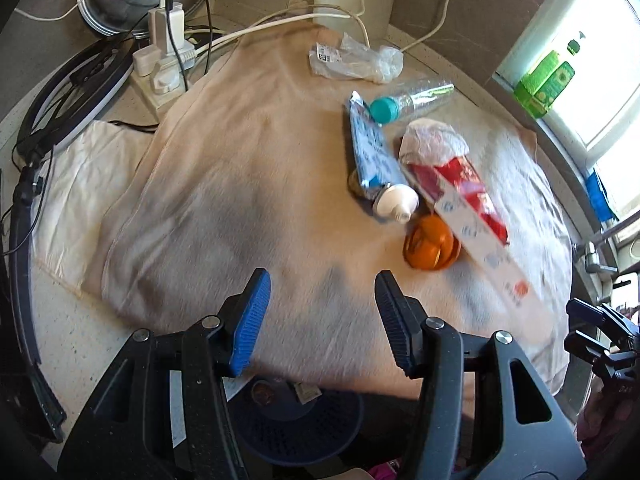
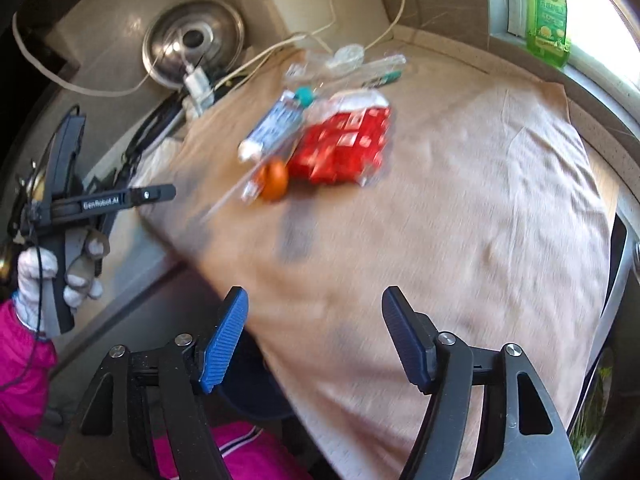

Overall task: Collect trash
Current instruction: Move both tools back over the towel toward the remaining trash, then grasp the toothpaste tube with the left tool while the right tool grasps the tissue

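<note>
On the cloth [image 1: 224, 184], tube [image 1: 370, 148] lies cap toward both grippers, left [image 1: 322, 300] and right [image 2: 314, 322], released

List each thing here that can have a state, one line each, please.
Left gripper: open, empty.
Right gripper: open, empty.
Tube: capped, lying flat.
Bottle: capped, lying on its side.
Red wrapper: crumpled, flat on the cloth.
Orange peel: loose beside the tube.
Clear bag: crumpled.

Both my wrist cams look steeply down past my fingers [image 1: 256, 320], fairly near the bench; both share cloth [image 1: 224, 184] w/ trash pile [image 2: 320, 140].
</note>
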`<state>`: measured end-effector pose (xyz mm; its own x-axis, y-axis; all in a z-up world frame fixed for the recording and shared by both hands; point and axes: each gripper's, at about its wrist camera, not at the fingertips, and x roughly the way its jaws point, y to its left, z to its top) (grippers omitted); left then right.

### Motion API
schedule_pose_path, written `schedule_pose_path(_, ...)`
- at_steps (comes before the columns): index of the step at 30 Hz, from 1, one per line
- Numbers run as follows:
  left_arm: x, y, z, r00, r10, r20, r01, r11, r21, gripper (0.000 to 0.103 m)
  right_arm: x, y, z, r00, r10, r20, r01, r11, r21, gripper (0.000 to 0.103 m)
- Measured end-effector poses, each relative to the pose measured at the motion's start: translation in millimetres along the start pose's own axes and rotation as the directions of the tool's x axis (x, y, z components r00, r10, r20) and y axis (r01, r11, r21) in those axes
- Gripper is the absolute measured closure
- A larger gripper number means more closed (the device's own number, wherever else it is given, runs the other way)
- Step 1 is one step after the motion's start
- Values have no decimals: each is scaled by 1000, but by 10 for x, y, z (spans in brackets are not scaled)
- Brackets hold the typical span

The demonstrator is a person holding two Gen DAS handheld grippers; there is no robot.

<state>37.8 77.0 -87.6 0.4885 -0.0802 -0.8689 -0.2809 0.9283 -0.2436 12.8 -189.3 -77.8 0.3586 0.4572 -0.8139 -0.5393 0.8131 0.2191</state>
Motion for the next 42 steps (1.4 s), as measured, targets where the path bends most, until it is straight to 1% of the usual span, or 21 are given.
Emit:
schedule_pose_path(4, 75, -42, 168, 1000, -4, -3, 4, 1000, -9, 47, 74, -170, 296, 1000, -3, 14, 3, 1000, -1, 34)
schedule_pose_path(7, 143, -76, 295, 1000, -8, -4, 8, 1000, -18, 47, 152, -270, 529, 1000, 10, 20, -10, 1000, -2, 34)
schedule_pose_path(12, 299, -106, 480, 1000, -19, -21, 18, 999, -46, 47, 275, -347, 873, 999, 30, 23, -30, 999, -22, 34)
schedule_pose_path(16, 460, -145, 589, 999, -23, -47, 20, 998, -58, 47, 435, -371, 1133, 999, 46, 6, -45, 998, -53, 34)
schedule_pose_path(22, 720, -184, 685, 995, -34, -92, 26, 996, -85, 47, 737, -385, 1432, 997, 69, -34, -71, 994, -79, 34)
schedule_pose_path(28, 921, -220, 738, 992, -41, -122, 29, 995, -99, 47, 1059, -333, 1669, 996, 57, -72, -65, 990, -125, 34)
schedule_pose_path(36, 1083, -297, 787, 988, -50, -144, 36, 994, -102, 47, 1422, -234, 1844, 993, 16, -118, -38, 982, -185, 34)
schedule_pose_path(40, 1113, -302, 826, 989, -65, -129, 49, 991, -121, 48, 1584, -215, 1896, 990, -17, -141, -14, 977, -211, 34)
schedule_pose_path(41, 1118, -312, 840, 990, -67, -126, 52, 991, -121, 49, 1618, -213, 1905, 989, -22, -147, -10, 976, -216, 34)
schedule_pose_path(42, 1132, -325, 850, 990, -66, -125, 51, 991, -120, 54, 1648, -210, 1911, 988, -26, -152, -8, 975, -220, 34)
